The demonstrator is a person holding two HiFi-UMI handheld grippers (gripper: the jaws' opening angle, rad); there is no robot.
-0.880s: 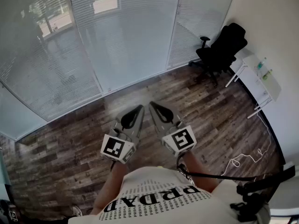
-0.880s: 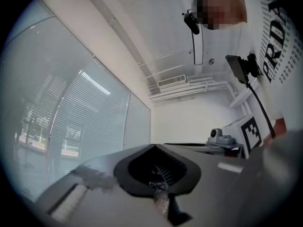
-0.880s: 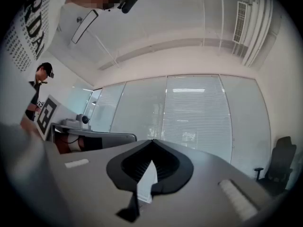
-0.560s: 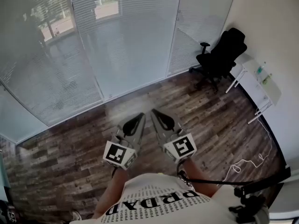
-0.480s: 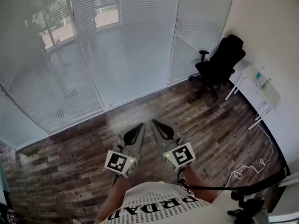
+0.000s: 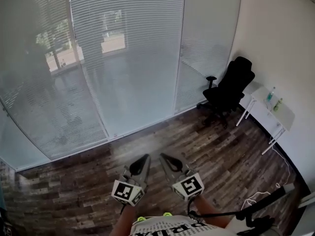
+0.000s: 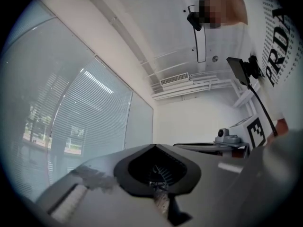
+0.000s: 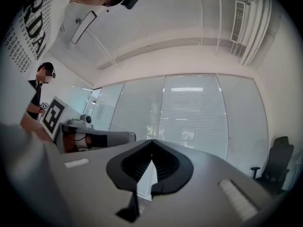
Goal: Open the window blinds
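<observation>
In the head view I see both grippers held low in front of the person, over the wooden floor (image 6: 197,136). The left gripper (image 6: 145,158) and the right gripper (image 6: 163,156) point forward, side by side, with their tips near each other. The window blinds (image 6: 128,48) hang across the glass wall ahead, well apart from both grippers. Their slats are turned closed, and only a dim view of the outside comes through. An office chair (image 6: 229,90) stands at the right, near a small white desk (image 6: 283,117). I cannot make out a cord or a wand on the blinds from here.

In the left gripper view the jaws are closed together at the tips and nothing is between them. The blinds (image 7: 85,112) are at the left, far off.

In the right gripper view the jaws are also fully closed and empty. The blinds (image 8: 194,112) fill the wall straight ahead.

I judge that the task is only at the approach step and nothing is touched yet. The next move calls for going closer to the glass wall, finding the control of the blinds, and opening one pair of jaws before taking it.
</observation>
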